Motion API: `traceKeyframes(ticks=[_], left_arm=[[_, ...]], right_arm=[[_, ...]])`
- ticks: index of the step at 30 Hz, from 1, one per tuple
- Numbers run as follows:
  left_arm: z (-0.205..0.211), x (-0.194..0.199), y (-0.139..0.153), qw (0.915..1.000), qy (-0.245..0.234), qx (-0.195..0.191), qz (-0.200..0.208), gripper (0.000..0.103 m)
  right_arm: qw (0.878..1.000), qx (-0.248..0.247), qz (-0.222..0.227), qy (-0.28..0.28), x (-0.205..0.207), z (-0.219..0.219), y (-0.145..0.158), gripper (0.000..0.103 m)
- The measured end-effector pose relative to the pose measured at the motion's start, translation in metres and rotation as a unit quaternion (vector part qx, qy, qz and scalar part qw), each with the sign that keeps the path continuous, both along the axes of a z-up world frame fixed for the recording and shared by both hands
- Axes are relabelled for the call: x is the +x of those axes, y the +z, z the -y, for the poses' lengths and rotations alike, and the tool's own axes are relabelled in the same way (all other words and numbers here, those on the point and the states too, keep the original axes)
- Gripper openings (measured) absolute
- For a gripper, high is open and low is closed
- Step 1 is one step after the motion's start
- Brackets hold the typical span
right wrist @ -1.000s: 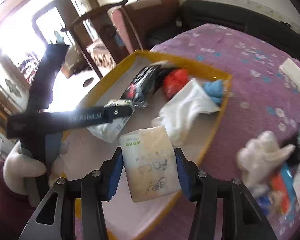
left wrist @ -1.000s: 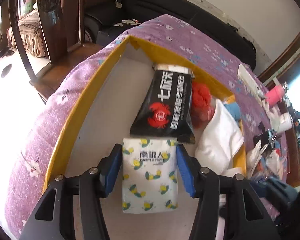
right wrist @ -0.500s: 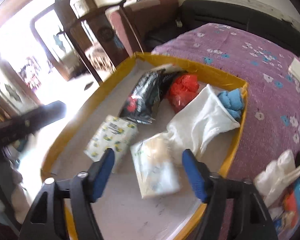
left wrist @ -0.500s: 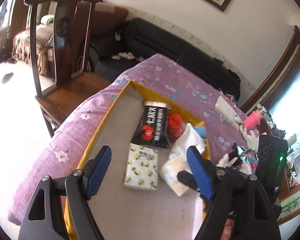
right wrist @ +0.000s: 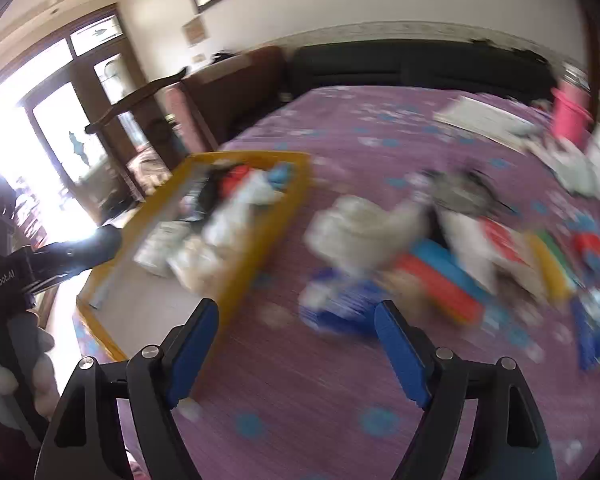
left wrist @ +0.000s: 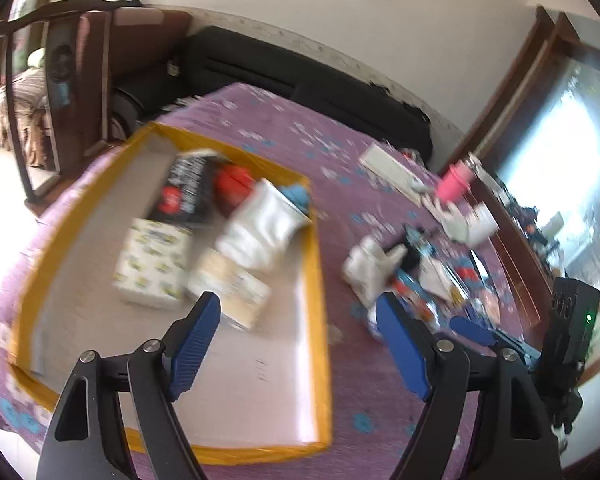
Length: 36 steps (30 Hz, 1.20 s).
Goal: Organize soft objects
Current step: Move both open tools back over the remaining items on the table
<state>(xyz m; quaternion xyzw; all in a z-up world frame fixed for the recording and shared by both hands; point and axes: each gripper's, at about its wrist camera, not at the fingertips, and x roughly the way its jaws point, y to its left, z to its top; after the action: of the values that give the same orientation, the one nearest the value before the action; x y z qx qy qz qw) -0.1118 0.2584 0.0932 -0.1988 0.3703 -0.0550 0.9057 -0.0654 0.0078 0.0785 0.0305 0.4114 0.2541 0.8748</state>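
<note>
Left wrist view: left claw (left wrist: 298, 340) wide open, nothing between the blue pads (left wrist: 196, 332), hanging above the near right part of the yellow-rimmed tray (left wrist: 318, 280). Tray sits on the purple floral surface (left wrist: 284, 136). In the tray, toward 11 o'clock from the claw: yellow-patterned tissue pack (left wrist: 154, 266), beige tissue pack (left wrist: 228, 286) touching its right side, white cloth (left wrist: 262, 230) behind that, black snack bag (left wrist: 186, 192) at the far end, red item (left wrist: 232, 186) just right of the bag, blue item (left wrist: 298, 196) at the far right corner. Outside the tray at 1 o'clock: white plush lump (left wrist: 370, 270) among mixed colourful clutter, details blurred. Pink cup (left wrist: 456, 180) further back at 1 o'clock. Right claw (left wrist: 474, 330) shows at 3 o'clock as a blue pad tip on a black body. Right wrist view: heavy motion blur. Right claw (right wrist: 296, 344) wide open, empty, over bare purple surface (right wrist: 300, 400). Tray (right wrist: 256, 240) at 10 o'clock with the soft items bunched inside, individual ones hard to separate. White plush lump (right wrist: 360, 228) at 12 o'clock, outside the tray, touching smeared red/blue/yellow packaging to its right. Pink cup (right wrist: 570, 114) at 2 o'clock. Left claw's black body (right wrist: 48, 264) enters at 9 o'clock, held in a gloved hand (right wrist: 4, 372).
</note>
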Motion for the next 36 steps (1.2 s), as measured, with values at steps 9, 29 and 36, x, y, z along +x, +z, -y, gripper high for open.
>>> traceKeyframes(ticks=[9,29,36], left_arm=[[0.081,0.011,-0.017,0.9976,-0.052,0.027,-0.036,0.079],[0.158,0.104,-0.049,0.9917,-0.079,0.078,-0.064,0.084],[0.165,0.084,-0.056,0.9697,-0.210,-0.071,-0.103,0.084]], right_arm=[[0.990,0.010,0.023,-0.139,0.024,0.128,-0.016,0.084],[0.975,0.073,0.029,-0.207,0.034,0.199,-0.030,0.088],[0.976,0.071,0.017,-0.207,0.037,0.198,-0.034,0.088]])
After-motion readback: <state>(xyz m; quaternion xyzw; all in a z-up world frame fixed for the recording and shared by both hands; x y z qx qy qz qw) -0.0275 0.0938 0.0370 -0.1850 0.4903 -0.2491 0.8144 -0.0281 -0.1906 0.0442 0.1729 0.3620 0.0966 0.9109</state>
